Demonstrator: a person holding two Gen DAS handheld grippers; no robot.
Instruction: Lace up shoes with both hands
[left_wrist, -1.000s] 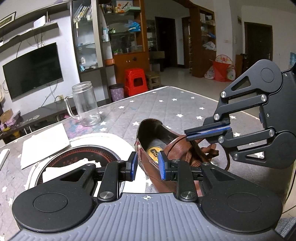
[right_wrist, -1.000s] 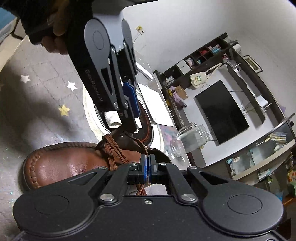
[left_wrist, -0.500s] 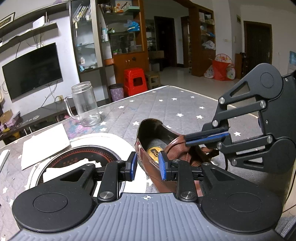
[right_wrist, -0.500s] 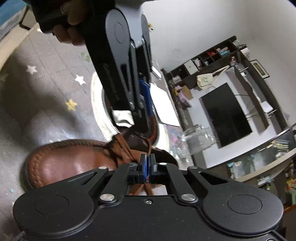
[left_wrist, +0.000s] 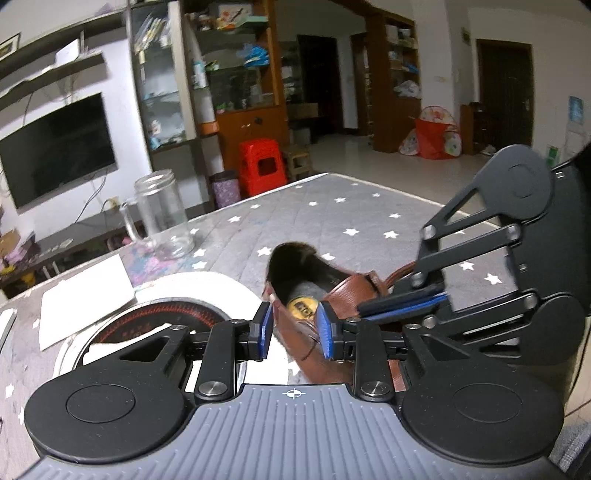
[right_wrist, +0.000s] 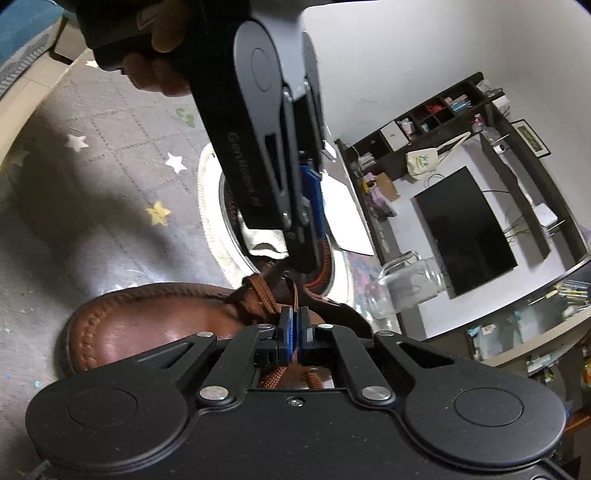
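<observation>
While the right claw (right_wrist: 294, 334) stays pinched shut on the brown lace (right_wrist: 295, 295), it has slid down and closer to the brown leather shoe (right_wrist: 147, 325) since a second ago. The shoe sits on the starry bench (left_wrist: 332, 214), beside the round cooker plate (left_wrist: 177, 314). The left claw (left_wrist: 293, 328) has not moved; its blue pads stand a little apart around the shoe's side wall, and whether they press on it cannot be told. The lace looks pulled snug, so tying probably comes next.
</observation>
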